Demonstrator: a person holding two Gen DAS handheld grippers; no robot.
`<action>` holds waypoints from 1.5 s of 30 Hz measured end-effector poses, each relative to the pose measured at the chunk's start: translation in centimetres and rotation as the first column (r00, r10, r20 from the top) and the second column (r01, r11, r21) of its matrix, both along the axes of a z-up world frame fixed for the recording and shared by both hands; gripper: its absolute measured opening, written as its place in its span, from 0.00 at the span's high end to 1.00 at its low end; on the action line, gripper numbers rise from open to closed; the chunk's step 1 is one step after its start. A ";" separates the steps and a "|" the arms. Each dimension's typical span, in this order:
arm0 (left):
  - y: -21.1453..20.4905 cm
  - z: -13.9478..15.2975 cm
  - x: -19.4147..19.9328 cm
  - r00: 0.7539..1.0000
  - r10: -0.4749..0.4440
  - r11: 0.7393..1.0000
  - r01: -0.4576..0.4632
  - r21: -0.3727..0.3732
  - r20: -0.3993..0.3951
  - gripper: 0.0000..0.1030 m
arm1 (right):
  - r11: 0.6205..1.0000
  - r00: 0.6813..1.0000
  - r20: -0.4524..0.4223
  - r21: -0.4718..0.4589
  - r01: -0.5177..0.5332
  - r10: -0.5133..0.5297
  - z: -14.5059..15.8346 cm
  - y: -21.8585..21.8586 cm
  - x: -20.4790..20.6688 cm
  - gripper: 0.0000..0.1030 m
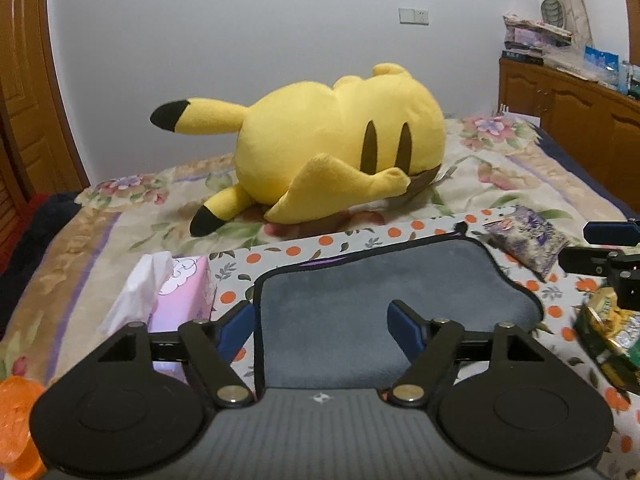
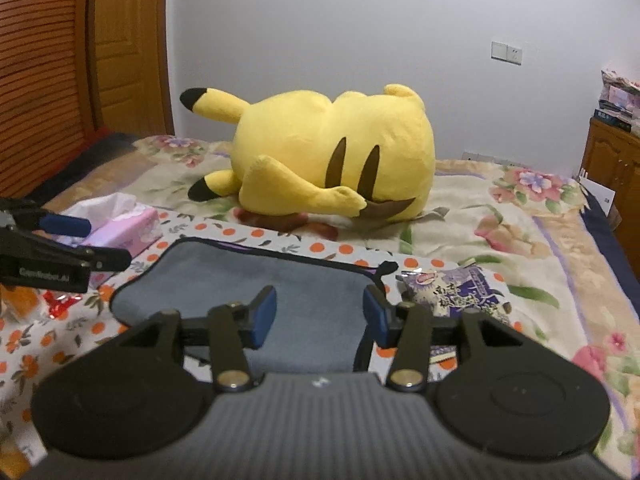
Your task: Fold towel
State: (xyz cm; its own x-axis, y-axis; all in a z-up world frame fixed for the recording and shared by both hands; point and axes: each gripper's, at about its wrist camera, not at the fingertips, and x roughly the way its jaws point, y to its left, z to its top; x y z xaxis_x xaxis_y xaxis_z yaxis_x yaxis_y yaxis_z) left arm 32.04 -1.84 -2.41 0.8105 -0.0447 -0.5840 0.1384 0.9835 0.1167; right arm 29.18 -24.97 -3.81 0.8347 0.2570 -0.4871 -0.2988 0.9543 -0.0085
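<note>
A grey towel [image 1: 360, 300] with a dark border lies folded on an orange-dotted cloth [image 1: 360, 236] on the bed. It also shows in the right wrist view [image 2: 256, 276]. My left gripper [image 1: 320, 328] is open over the towel's near left part, its blue pads apart and empty. My right gripper [image 2: 320, 316] is open over the towel's near right corner, empty. The right gripper shows at the right edge of the left wrist view [image 1: 608, 248]; the left gripper shows at the left edge of the right wrist view [image 2: 80, 240].
A big yellow plush [image 1: 332, 148] lies beyond the towel. A pink tissue box [image 1: 180, 292] stands left of it. A purple snack packet [image 2: 452, 288] lies at its right. More snack packets [image 1: 608, 332] lie further right. A wooden cabinet [image 1: 580, 108] stands beside the bed.
</note>
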 end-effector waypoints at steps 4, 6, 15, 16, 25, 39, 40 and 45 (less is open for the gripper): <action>-0.4 1.0 -2.1 1.000 -0.004 1.000 0.004 -0.003 0.009 0.16 | 1.000 1.000 0.001 0.003 0.010 -0.010 0.7 -0.2 -1.6 0.47; -0.4 1.4 -2.9 1.000 -0.005 1.000 0.005 -0.006 0.010 0.15 | 1.000 1.000 0.002 0.005 0.016 -0.016 1.0 -0.3 -2.2 0.42; -0.4 2.7 -6.2 0.999 -0.004 1.000 0.005 -0.026 0.035 0.00 | 0.999 0.999 0.016 0.021 0.036 -0.036 1.4 -0.4 -5.0 0.04; -0.4 2.8 -6.5 0.999 -0.003 1.000 0.004 -0.026 0.042 0.00 | 0.999 0.999 0.017 0.022 0.033 -0.033 1.4 -0.4 -5.3 0.04; -0.1 4.9 -9.6 0.998 0.011 0.999 -0.009 -0.034 0.060 0.00 | 0.999 0.999 -0.004 0.016 0.051 -0.051 2.2 -0.9 -7.5 0.00; 0.0 7.1 -16.1 0.999 0.021 0.998 -0.018 -0.059 0.043 0.00 | 0.995 0.996 0.015 0.026 0.092 -0.093 5.1 -3.2 -12.3 0.00; 0.0 7.3 -16.6 0.999 0.016 0.998 -0.013 -0.059 0.043 0.00 | 0.995 0.996 0.017 0.029 0.093 -0.093 5.3 -3.3 -12.6 0.00; 0.1 8.4 -18.6 0.999 0.007 0.999 -0.005 -0.052 0.049 0.00 | 0.994 0.995 0.034 0.046 0.095 -0.096 6.2 -3.6 -14.3 0.00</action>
State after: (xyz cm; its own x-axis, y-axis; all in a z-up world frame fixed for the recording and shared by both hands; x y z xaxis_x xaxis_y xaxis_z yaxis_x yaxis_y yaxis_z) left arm 13.47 -1.78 5.95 0.8383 -0.0691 -0.5408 0.1280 0.9891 0.0721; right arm 14.91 -28.54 2.37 0.8733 0.1959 -0.4460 -0.2067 0.9781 0.0249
